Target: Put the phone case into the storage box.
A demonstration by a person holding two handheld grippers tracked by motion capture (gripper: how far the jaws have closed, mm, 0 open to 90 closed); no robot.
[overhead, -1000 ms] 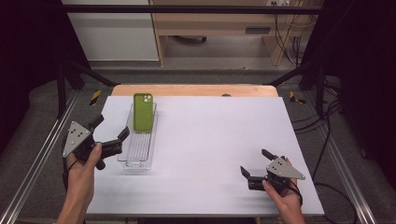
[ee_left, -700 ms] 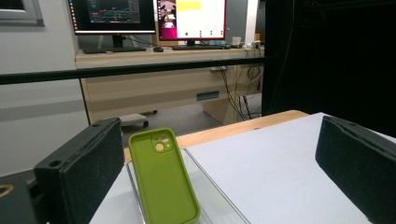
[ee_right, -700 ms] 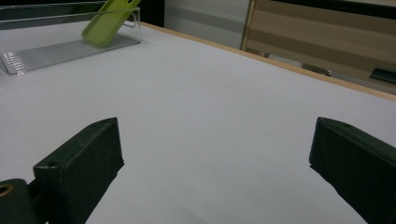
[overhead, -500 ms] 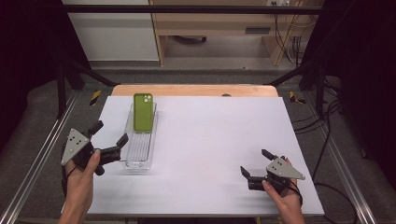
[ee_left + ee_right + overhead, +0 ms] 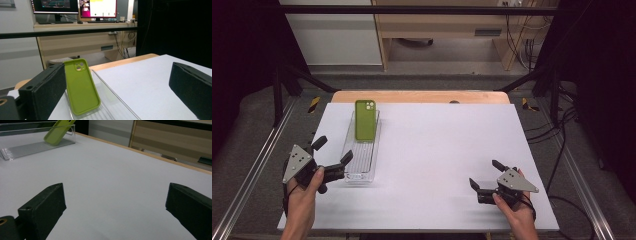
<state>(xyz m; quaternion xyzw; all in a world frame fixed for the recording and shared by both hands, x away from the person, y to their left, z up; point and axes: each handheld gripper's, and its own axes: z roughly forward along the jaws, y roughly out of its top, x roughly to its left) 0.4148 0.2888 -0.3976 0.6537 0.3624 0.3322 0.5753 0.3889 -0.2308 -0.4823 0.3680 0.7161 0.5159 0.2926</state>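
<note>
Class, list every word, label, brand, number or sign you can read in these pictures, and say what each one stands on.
None can be read.
Monitor screens behind the table: windows with text, too small and blurred to read.
Green phone case in the clear tray: no lettering seen.
Left tool and right tool, jaws apart: no markings seen.

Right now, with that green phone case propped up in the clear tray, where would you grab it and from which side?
Probably the raised camera end of the green phone case, jaws closing across its two long edges. It leans tilted against the far end of the clear tray, so its top stands free above the walls. The open left gripper, already by the tray's near end, could come in from there.
</note>
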